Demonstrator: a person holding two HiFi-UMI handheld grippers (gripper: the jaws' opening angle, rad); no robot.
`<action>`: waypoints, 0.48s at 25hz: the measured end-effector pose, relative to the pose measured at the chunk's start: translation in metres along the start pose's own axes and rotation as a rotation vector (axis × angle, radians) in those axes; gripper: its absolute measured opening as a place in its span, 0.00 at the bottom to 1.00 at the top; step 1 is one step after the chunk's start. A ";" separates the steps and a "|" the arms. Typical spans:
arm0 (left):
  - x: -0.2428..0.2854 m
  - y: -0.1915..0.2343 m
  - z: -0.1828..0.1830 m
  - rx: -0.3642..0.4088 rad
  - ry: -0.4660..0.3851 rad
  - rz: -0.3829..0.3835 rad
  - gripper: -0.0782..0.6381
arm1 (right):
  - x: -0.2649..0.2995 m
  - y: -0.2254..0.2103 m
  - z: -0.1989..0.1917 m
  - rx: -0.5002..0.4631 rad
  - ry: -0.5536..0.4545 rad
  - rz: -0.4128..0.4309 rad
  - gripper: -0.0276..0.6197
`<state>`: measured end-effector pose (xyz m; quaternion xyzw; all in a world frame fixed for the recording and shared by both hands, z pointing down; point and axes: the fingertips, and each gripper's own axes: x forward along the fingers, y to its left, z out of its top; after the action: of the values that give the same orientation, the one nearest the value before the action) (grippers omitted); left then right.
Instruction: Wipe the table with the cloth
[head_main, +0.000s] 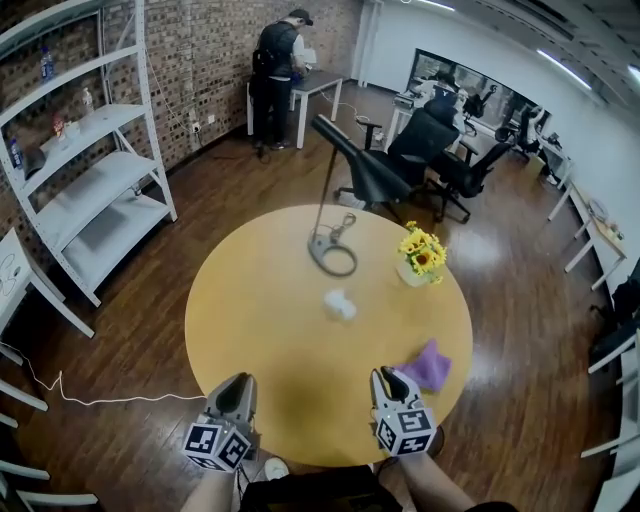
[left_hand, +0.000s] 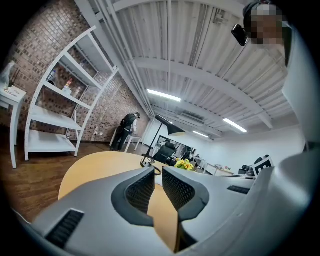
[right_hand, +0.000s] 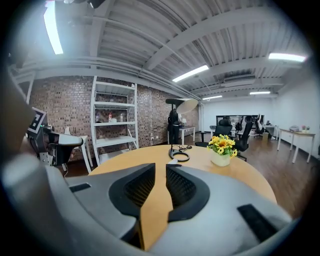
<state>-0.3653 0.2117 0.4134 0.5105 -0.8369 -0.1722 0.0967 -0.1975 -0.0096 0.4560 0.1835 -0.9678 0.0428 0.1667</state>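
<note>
At the lower right of the head view, the purple cloth (head_main: 428, 364) lies unheld on the round worktop (head_main: 265, 310) just beside the right gripper (head_main: 392, 380), whose fingers stand slightly apart and empty, like the left gripper (head_main: 238, 392), so wiping seems not yet begun.

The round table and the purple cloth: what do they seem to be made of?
Round table: probably wood or laminate; smooth matt yellow-tan top, no visible grain. Purple cloth: soft fabric; it lies crumpled in folds.
</note>
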 end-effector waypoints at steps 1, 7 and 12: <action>0.001 0.002 0.000 0.006 0.009 -0.010 0.16 | 0.003 0.004 0.000 0.002 0.002 -0.001 0.15; 0.012 0.013 -0.002 0.012 0.049 -0.007 0.26 | 0.030 0.019 0.002 -0.005 0.042 0.041 0.31; 0.037 0.022 -0.013 0.018 0.083 0.035 0.26 | 0.072 0.011 -0.005 -0.019 0.107 0.093 0.31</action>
<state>-0.3959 0.1859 0.4333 0.5032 -0.8426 -0.1415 0.1297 -0.2629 -0.0237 0.4850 0.1341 -0.9654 0.0509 0.2178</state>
